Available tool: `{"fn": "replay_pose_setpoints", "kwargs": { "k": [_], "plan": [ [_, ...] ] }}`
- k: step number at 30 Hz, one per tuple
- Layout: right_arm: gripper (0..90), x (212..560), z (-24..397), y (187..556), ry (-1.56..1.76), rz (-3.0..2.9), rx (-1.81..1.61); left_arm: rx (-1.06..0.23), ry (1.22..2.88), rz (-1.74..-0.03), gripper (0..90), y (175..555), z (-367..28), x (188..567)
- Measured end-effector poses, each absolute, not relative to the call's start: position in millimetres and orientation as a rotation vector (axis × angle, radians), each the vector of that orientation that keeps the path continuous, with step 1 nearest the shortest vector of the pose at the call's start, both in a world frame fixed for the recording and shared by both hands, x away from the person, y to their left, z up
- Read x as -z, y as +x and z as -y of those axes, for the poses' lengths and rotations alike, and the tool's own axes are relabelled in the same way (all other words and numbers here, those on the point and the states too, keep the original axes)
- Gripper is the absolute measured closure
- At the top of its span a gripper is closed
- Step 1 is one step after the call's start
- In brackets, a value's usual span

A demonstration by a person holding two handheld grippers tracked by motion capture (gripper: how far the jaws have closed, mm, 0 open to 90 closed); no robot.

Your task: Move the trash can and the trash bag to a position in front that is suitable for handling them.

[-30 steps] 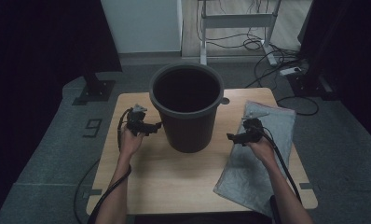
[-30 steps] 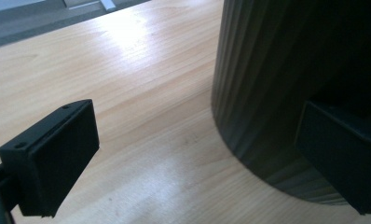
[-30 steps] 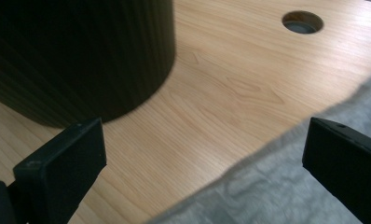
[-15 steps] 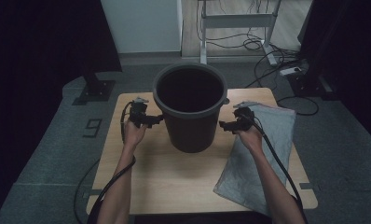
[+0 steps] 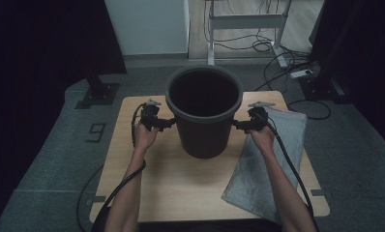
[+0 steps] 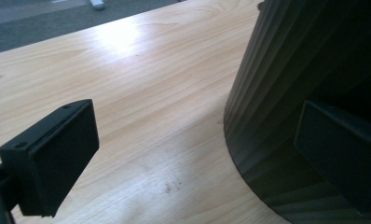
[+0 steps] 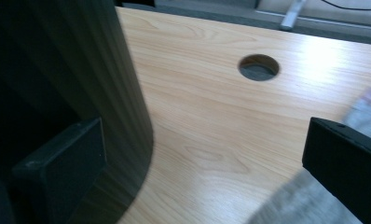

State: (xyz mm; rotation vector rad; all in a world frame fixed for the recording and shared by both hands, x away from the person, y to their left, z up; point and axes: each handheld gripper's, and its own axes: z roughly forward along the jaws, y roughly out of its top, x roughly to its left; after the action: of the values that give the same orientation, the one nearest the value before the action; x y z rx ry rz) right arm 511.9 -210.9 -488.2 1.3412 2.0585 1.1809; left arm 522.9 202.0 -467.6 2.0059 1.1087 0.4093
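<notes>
Bucket (image 5: 203,113), dark and ribbed, stands upright on the wooden worktop (image 5: 156,179), between the two sets of jaws; the left gripper (image 5: 167,123) points at its wall from one side and the right gripper (image 5: 237,125) from the other, each just beside it; whether either touches the wall, I cannot tell. In the left gripper view the jaws stand wide apart, one over bare wood, the other against the bucket's ribbed side (image 6: 286,70); in the right gripper view the jaws are likewise spread, one in front of the dark wall (image 7: 58,60), the other over the edge of a grey cloth (image 7: 286,205). That cloth (image 5: 273,169) lies flat under and behind the right gripper, spreading toward the worktop's near corner; a round cable hole (image 7: 258,66) sits in the wood ahead of the right jaws, nothing between. Compared with half a second ago, both grippers have closed in a little on the bucket; a second ago the right one was farther out over the cloth; the bucket itself has not shifted.
</notes>
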Motion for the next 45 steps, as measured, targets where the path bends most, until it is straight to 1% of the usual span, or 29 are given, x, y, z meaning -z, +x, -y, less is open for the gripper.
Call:
{"fn": "replay_pose_setpoints", "kwargs": {
  "k": [6, 15, 25, 28, 34, 37, 39, 42, 45],
  "plan": [
    [5.5, 489, 211, 504, 1.277, -2.034, -1.185, -0.426, 2.022, -1.09, 1.4, 514, -199, 468],
    [6.7, 490, 220, 480, 1.267, -2.053, -1.221, -0.42, 2.013, -1.058, 2.9, 494, -194, 470],
    [6.7, 493, 227, 444, 1.233, -2.067, -1.263, -0.42, 2.002, -1.024, 3.6, 457, -193, 473],
    [6.8, 493, 227, 435, 1.221, -2.076, -1.261, -0.44, 2.001, -1.025, 3.6, 447, -191, 472],
    [9.8, 494, 228, 425, 1.24, -2.074, -1.268, -0.428, 1.991, -1.063, 3.4, 442, -190, 474],
    [9.0, 494, 228, 423, 1.246, -2.108, -1.241, -0.395, 2.013, -1.08, 0.0, 442, -192, 475],
    [6.7, 493, 231, 420, 1.263, -2.119, -1.283, -0.355, 2.017, -1.062, 0.0, 436, -194, 476],
    [5.2, 494, 235, 414, 1.27, -2.161, -1.258, -0.368, 2.053, -1.05, 0.0, 425, -198, 480],
    [0.4, 499, 238, 407, 1.246, -2.235, -1.181, -0.36, 2.093, -1.052, 0.0, 412, -206, 489]
  ]
}}
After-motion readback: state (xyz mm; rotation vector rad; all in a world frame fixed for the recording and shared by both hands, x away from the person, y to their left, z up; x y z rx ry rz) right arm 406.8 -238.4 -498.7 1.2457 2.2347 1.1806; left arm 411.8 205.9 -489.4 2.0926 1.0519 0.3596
